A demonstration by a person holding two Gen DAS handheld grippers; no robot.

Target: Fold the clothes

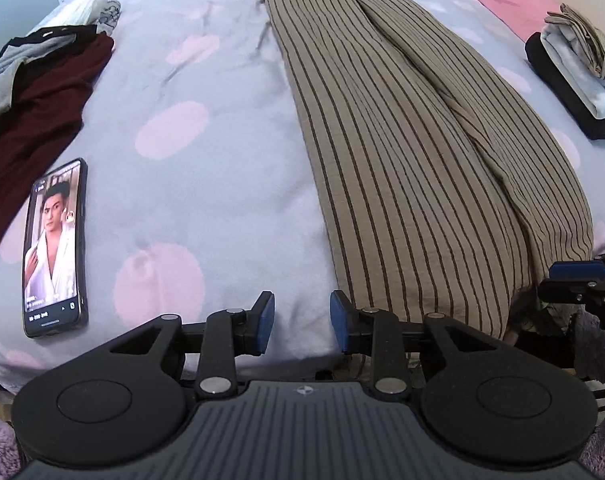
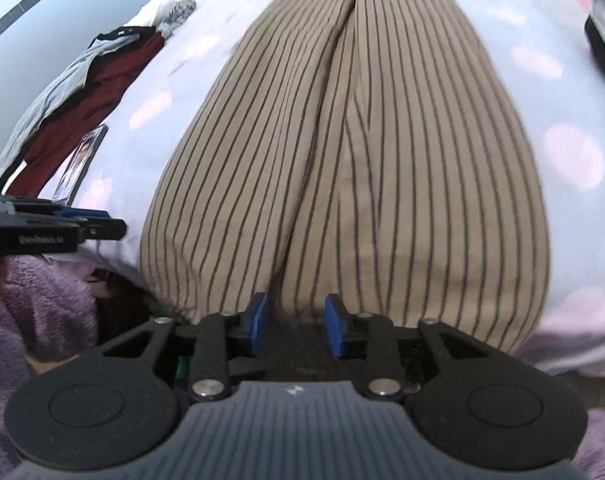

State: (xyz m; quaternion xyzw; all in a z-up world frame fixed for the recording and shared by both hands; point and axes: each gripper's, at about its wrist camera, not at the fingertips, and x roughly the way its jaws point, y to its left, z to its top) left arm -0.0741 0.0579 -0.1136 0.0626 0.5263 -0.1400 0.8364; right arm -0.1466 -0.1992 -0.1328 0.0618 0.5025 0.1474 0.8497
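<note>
Striped trousers point(image 2: 342, 160) are being laid lengthwise on the dotted bedsheet point(image 1: 206, 200) (phone point(image 1: 56, 248) alongside); left gripper point(image 1: 301, 322) and right gripper point(image 2: 296, 322) both partly open, empty.

bed point(image 1: 222, 128) | striped trousers point(image 1: 402, 152) | phone point(image 1: 54, 248) | maroon garment point(image 1: 42, 92) | folded stack point(image 1: 574, 76)

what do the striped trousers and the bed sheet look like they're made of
Striped trousers: thin woven fabric, maybe cotton or linen blend, matte; it lies in soft creases. Bed sheet: soft, slightly fuzzy cloth, matte, with printed pink spots; likely brushed cotton or microfibre, but hard to tell.
</note>
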